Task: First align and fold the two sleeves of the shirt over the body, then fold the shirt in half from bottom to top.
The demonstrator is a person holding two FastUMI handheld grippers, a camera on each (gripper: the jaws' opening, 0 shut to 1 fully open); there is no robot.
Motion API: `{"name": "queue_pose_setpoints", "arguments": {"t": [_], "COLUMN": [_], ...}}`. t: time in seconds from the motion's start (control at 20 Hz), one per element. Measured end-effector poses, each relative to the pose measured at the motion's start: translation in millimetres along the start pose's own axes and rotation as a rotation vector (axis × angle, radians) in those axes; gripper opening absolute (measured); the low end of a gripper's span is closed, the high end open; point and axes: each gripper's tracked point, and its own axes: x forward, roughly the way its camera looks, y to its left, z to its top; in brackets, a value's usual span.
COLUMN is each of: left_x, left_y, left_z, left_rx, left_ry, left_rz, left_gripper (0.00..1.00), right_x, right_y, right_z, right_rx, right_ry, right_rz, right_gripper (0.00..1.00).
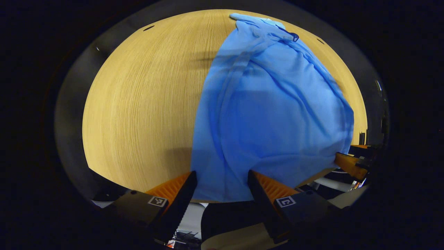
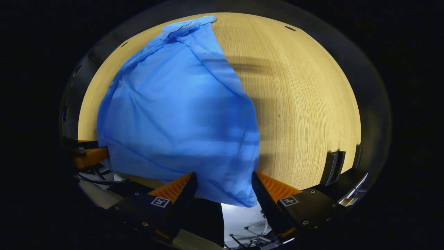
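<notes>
Between my left gripper's (image 1: 222, 184) spread, empty fingers lies the blue shirt's (image 1: 274, 114) near hem on the wooden table (image 1: 138, 114); my right gripper (image 2: 223, 185) gapes likewise over its hanging corner.

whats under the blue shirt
The wooden table lies under the blue shirt; its near hem hangs past the table edge. Whatever else the cloth covers cannot be seen.

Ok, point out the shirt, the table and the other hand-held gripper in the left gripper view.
shirt (image 1: 274, 114): left gripper view, middle of the blue body.
table (image 1: 145, 104): left gripper view, bare wood left of the shirt.
right hand-held gripper (image 1: 350, 165): left gripper view, a finger at the shirt's right hem.
</notes>
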Motion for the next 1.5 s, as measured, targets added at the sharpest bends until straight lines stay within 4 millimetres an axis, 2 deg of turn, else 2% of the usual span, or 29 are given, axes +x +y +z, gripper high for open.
{"name": "queue_pose_setpoints", "arguments": {"t": [0.4,0.45,0.5,0.55,0.6,0.65,0.7,0.75,0.8,0.85,0.95,1.05,1.1,1.3,1.5], "left_x": [0,1,1,1,1,1,2,1,-2,0,1,-1,-4,-24,-40], "left_y": [-3,-5,-8,-11,-14,-18,-21,-22,-20,-19,-20,-14,-13,-13,-8], "left_z": [0,0,1,0,0,1,2,1,3,5,4,9,14,47,94], "left_rx": [-0.014,-0.009,0.0,0.009,0.018,0.025,0.031,0.031,0.022,0.003,-0.037,-0.046,-0.037,-0.024,-0.012], "left_ry": [-0.034,-0.038,-0.04,-0.042,-0.045,-0.048,-0.051,-0.05,-0.055,-0.058,-0.065,-0.064,-0.075,-0.132,-0.196], "left_rz": [0.005,0.002,-0.002,-0.007,-0.014,-0.025,-0.035,-0.044,-0.048,-0.061,-0.087,-0.066,-0.056,-0.067,-0.069], "left_gripper": [0.99,0.92,0.77,0.62,0.47,0.39,0.22,0.16,0.1,0.06,0.04,0.04,0.04,0.03,0.04], "right_x": [-2,1,0,0,0,0,-1,-1,-2,-2,-2,-6,-11,-31,-50], "right_y": [-1,0,1,2,5,8,11,16,20,20,22,27,31,29,17], "right_z": [-3,-5,-5,-6,-6,-7,-7,-8,-8,-6,-6,-6,0,44,93], "right_rx": [0.015,0.018,0.019,0.019,0.016,0.019,0.03,0.051,0.074,0.067,0.012,0.014,0.023,0.042,0.015], "right_ry": [-0.001,0.013,0.02,0.023,0.025,0.022,0.018,0.013,0.008,-0.001,-0.004,0.022,0.022,-0.056,-0.139], "right_rz": [0.0,0.0,0.003,0.006,0.013,0.023,0.038,0.062,0.078,0.083,0.078,0.095,0.111,0.137,0.138], "right_gripper": [0.98,0.95,0.9,0.78,0.74,0.61,0.46,0.31,0.22,0.04,0.0,0.0,0.0,0.0,0.01]}}
